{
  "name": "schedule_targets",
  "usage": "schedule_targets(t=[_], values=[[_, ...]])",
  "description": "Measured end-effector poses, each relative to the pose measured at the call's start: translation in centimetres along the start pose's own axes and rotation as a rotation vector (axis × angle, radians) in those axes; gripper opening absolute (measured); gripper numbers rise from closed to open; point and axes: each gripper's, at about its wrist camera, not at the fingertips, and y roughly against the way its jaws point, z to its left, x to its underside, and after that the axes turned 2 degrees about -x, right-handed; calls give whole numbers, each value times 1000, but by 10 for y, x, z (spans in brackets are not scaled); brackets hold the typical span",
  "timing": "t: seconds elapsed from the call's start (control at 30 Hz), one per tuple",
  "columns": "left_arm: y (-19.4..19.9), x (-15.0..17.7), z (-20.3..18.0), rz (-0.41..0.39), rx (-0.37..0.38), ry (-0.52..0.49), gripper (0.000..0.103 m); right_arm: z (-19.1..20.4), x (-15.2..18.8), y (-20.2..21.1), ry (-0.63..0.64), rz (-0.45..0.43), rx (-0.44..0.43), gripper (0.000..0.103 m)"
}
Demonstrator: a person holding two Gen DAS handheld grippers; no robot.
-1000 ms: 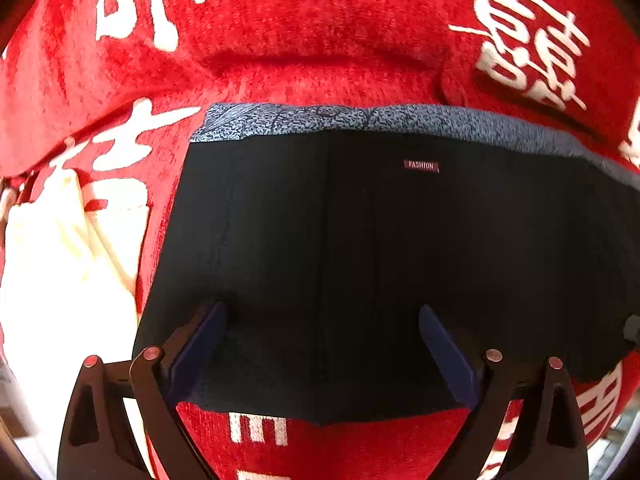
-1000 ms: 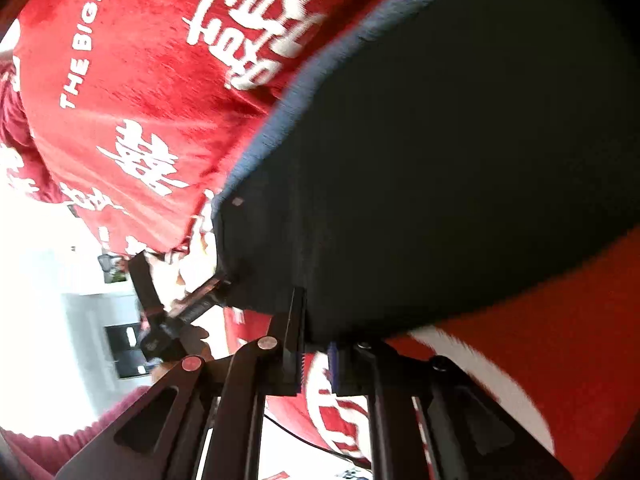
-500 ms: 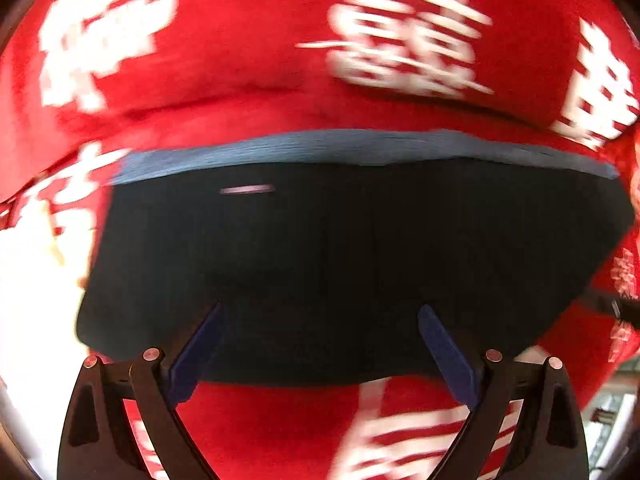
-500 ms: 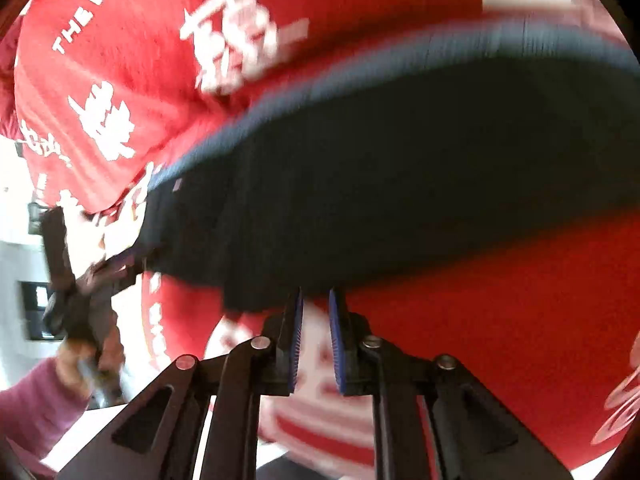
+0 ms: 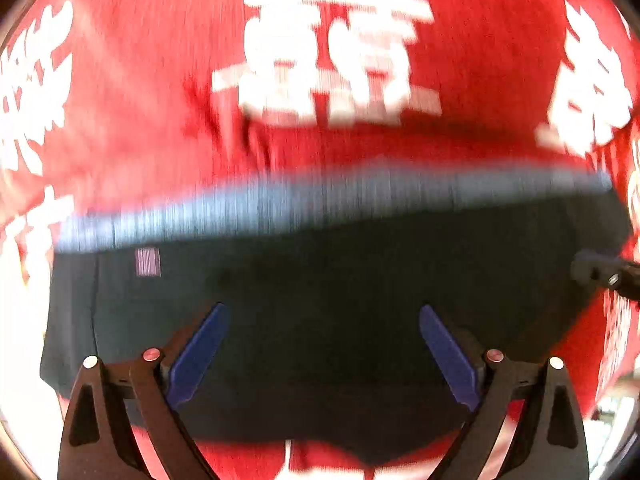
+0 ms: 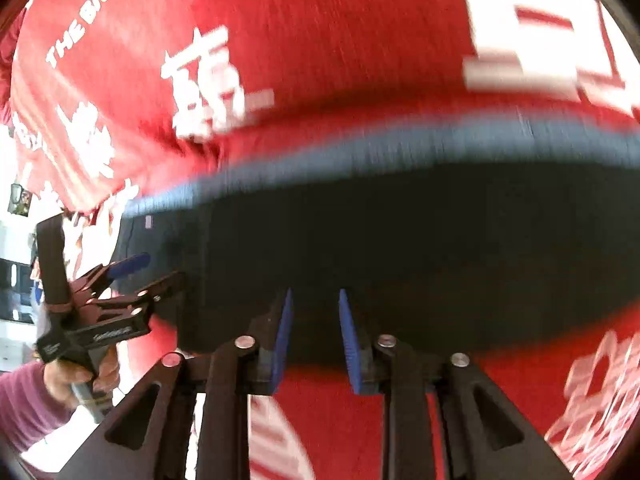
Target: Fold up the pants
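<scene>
Pants (image 5: pixel 340 320) lay folded into a wide dark block on the red cloth (image 5: pixel 160 100) with white characters; grey-blue waistband (image 5: pixel 320 196) along the far edge, small label (image 5: pixel 148 262) near the far-left corner. Both views motion-blurred.

My left gripper (image 5: pixel 322 344) hung over the near half of the pants, fingers (image 5: pixel 200 344) spread wide, nothing between them, only fabric below. No grip there.

My right gripper (image 6: pixel 314 340) sat at the near edge of the pants. Its jaws had just been opening: a narrow gap between the blue fingers (image 6: pixel 282 336), pads not pressing on anything, pants edge behind them rather than pinched. Released.

From the right wrist camera, the left gripper (image 6: pixel 156 270) showed at the pants' left end, held in a hand (image 6: pixel 76 376) with a pink sleeve (image 6: pixel 28 404). From the left wrist camera, a dark tip of the right gripper poked in at the pants' right end.

Cannot tell what lay under the cloth.
</scene>
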Motion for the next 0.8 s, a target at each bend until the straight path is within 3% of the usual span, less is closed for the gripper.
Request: schedule_targets(t=[0.13, 0.2, 0.27, 0.33, 0.47, 0.57, 0.67, 0.8], values=[[-39, -47, -7, -30, -74, 48, 98, 4, -54, -29, 30, -38, 8, 31], [-73, -51, -12, 26, -144, 42, 98, -1, -67, -51, 58, -5, 47, 31], [-82, -47, -2, 17, -120, 105, 99, -13, -69, -64, 74, 8, 120, 27], [-82, -44, 9, 16, -97, 142, 99, -37, -70, -56, 56, -46, 123, 25], [-77, -37, 18, -2, -111, 107, 101, -87, -77, -33, 4, -97, 191, 23], [-69, -42, 19, 26, -151, 118, 100, -112, -80, -16, -3, -102, 350, 24], [-38, -28, 24, -5, -139, 124, 100, -124, -74, 9, -116, -115, 290, 28], [-18, 15, 16, 20, -132, 80, 100, -90, -44, 20, -59, -110, 195, 31]])
